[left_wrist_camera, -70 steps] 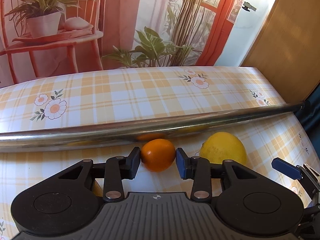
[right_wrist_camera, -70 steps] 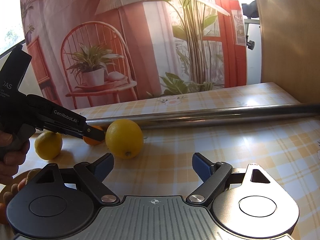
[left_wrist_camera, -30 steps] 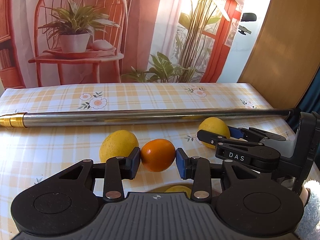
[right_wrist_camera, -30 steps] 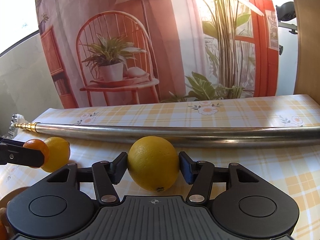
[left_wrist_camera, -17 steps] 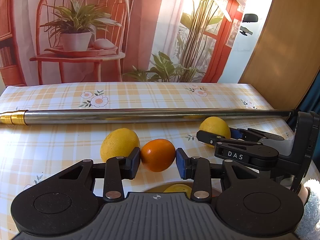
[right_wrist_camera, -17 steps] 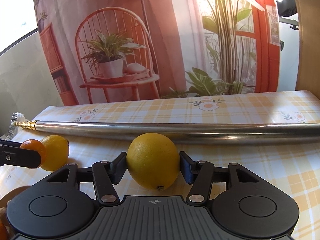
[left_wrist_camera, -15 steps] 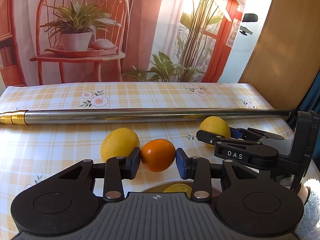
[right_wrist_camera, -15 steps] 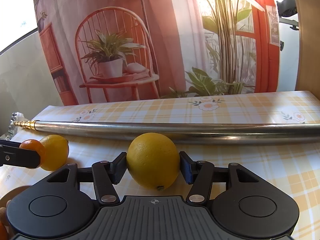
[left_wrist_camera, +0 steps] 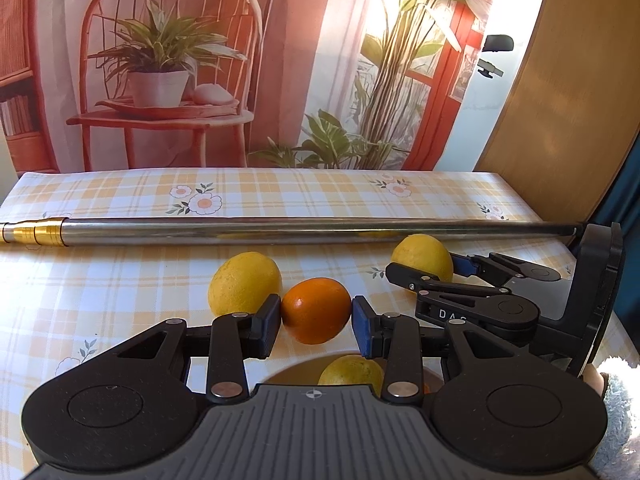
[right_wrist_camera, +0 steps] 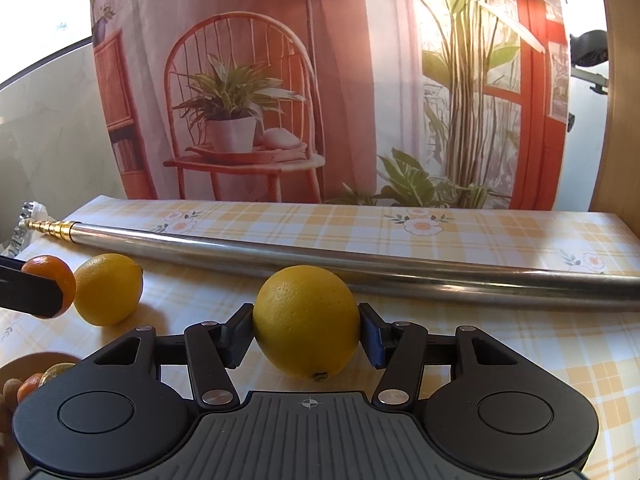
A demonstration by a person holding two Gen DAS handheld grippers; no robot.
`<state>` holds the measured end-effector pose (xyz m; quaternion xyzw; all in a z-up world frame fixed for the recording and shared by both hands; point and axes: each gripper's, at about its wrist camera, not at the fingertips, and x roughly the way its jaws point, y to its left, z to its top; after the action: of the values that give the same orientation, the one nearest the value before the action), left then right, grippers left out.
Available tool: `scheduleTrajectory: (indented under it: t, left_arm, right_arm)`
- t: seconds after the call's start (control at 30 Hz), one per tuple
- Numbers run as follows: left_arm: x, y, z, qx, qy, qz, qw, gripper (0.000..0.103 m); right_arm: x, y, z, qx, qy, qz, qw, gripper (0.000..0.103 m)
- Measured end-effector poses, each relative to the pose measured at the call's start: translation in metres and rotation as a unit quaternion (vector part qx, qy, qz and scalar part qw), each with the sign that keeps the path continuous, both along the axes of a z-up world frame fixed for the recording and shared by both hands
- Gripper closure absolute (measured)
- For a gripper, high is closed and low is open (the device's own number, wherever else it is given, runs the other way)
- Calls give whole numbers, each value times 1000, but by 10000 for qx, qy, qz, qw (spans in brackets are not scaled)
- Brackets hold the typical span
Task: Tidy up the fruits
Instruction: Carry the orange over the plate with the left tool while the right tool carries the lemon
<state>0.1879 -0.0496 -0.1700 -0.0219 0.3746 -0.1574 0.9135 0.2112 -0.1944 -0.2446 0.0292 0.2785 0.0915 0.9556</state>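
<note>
Two fruits are held at once: our left hand-held gripper [left_wrist_camera: 316, 322] is clamped on the orange [left_wrist_camera: 316, 310], and our right hand-held gripper [right_wrist_camera: 306, 330] is clamped on a lemon [right_wrist_camera: 307, 320], pads pressed to its sides, the stem end pointing down toward us. Both fruits seem lifted clear of the table [left_wrist_camera: 120, 276]. What the coming move turns on, we judge, is the bowl [left_wrist_camera: 296, 372]: in the left wrist view it lies directly below and just behind the orange, already holding a lemon [left_wrist_camera: 350, 370]. From the right hand-held gripper the bowl [right_wrist_camera: 32, 362] sits low and well to the left. So the left is nearer and should lower first. One loose lemon [left_wrist_camera: 244, 282] rests near the metal pole [left_wrist_camera: 320, 230].
</note>
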Motion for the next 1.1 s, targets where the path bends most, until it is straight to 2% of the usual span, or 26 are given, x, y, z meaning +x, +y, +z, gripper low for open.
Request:
scheduleTrajectory:
  t: [0.27,0.5,0.7,0.87,1.1]
  left_arm:
    - [-21,16,0,-145,-13,161,9998,63]
    - [-41,25,-4,-268,89,19,9996,63]
    - [-56,32,-3,-340,53,-31,9994,63]
    - [-68,37,1,-477,-41,8,9989,63]
    - [-87,47,4,-477,-95,101,9988,63]
  right_arm:
    - [-9,4,4,-178,-144,-77,9997,52]
    - [-20,2,8,-140,156,-142,9997,52]
    - [-52,0,31,279,12,-339,9990,52]
    - [-82,13,44,200,-28,-143,9997,52]
    - [-123,30,53,494,-59,53,9987,52]
